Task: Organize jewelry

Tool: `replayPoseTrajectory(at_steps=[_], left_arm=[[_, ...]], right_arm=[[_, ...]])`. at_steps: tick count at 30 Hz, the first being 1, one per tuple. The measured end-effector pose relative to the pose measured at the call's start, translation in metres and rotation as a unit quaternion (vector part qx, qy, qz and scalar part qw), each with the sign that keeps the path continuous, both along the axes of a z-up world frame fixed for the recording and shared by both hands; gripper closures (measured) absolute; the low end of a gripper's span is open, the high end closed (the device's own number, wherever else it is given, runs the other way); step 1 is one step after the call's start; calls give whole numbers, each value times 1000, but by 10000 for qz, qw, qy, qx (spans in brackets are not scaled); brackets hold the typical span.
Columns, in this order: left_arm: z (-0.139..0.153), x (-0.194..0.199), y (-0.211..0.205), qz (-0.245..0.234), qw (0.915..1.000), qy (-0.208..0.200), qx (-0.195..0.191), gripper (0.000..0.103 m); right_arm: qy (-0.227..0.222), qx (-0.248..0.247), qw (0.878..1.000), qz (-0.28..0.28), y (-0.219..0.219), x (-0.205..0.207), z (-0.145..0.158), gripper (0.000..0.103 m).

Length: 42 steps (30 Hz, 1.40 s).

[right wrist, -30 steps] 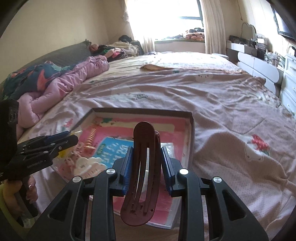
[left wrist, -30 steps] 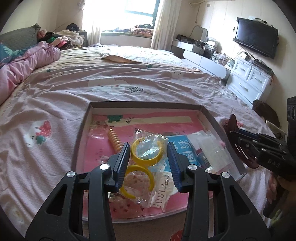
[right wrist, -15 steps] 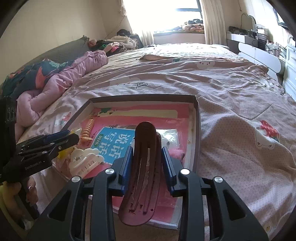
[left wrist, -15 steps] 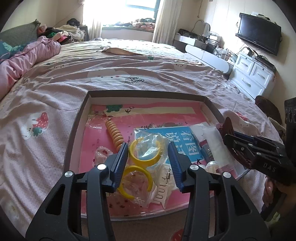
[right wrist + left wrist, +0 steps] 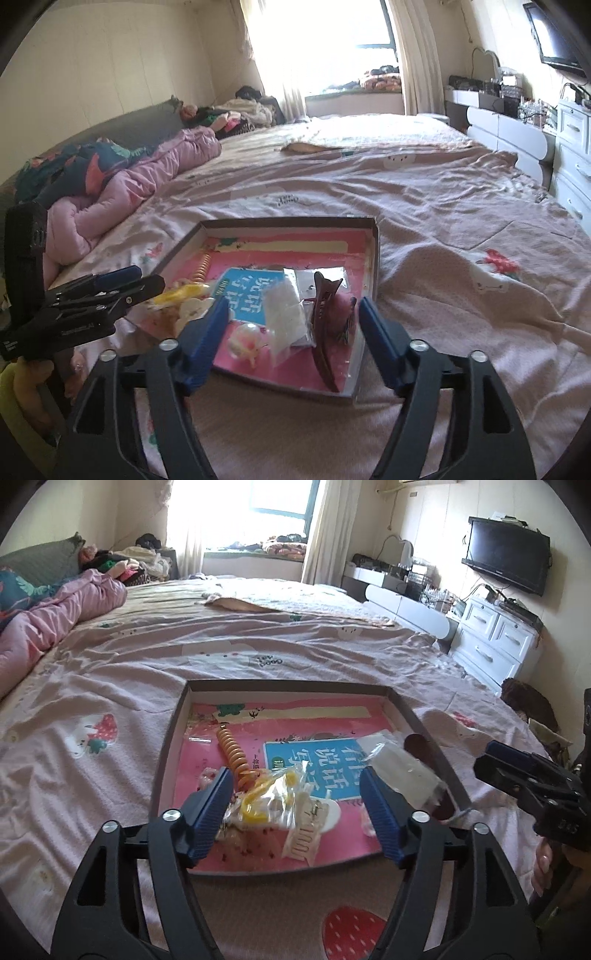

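Note:
A shallow dark-rimmed box (image 5: pixel 168 738) with a pink printed floor lies on the bed; it also shows in the right wrist view (image 5: pixel 375 251). In it lie bagged yellow bangles (image 5: pixel 266 797), an orange spiral hair tie (image 5: pixel 232 751), a white claw clip (image 5: pixel 308 827) and clear bags (image 5: pixel 286 314). A dark red hair clip (image 5: pixel 325 314) lies in the box's near right corner. My left gripper (image 5: pixel 297 808) is open and empty above the bangles. My right gripper (image 5: pixel 291 332) is open and empty just before the clip.
The box sits on a wide pink bedspread (image 5: pixel 110 672). A pink quilt (image 5: pixel 140 184) is bunched at the left. White drawers (image 5: pixel 495 638) and a wall TV (image 5: pixel 506 568) stand at the right. The right gripper shows at the right of the left wrist view (image 5: pixel 532 779).
My right gripper has opened and the dark red hair clip now lies in the box. My left gripper has opened wider and drawn back, leaving the bagged bangles in the box.

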State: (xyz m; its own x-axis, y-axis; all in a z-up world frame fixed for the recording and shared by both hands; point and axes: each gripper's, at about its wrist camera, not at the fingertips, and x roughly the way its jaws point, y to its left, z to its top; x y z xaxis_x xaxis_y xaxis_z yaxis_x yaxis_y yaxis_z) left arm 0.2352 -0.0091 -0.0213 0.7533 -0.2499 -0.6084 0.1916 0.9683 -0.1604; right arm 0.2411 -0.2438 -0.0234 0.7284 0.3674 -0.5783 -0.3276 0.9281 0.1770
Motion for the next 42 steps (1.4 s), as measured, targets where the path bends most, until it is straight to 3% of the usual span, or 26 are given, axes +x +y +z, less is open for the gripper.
replayPoseTrajectory(at_steps=[5, 10, 21, 31, 42], left_arm=[[13, -25, 3, 124, 9998, -157, 40, 22], [23, -46, 11, 287, 9993, -224, -6, 12], [30, -81, 16, 488, 9984, -278, -45, 12], [39, -94, 12, 428, 9974, -575, -99, 11], [38, -91, 11, 463, 9973, -556, -86, 11]], right_arm=[[-346, 56, 9994, -41, -3, -29, 19, 10], [-497, 66, 9987, -34, -2, -57, 30, 7], [-531, 119, 9985, -112, 1, -90, 33, 7], [-719, -3, 9972, -201, 7, -92, 35, 7], [-729, -87, 9971, -208, 9, -89, 31, 7]])
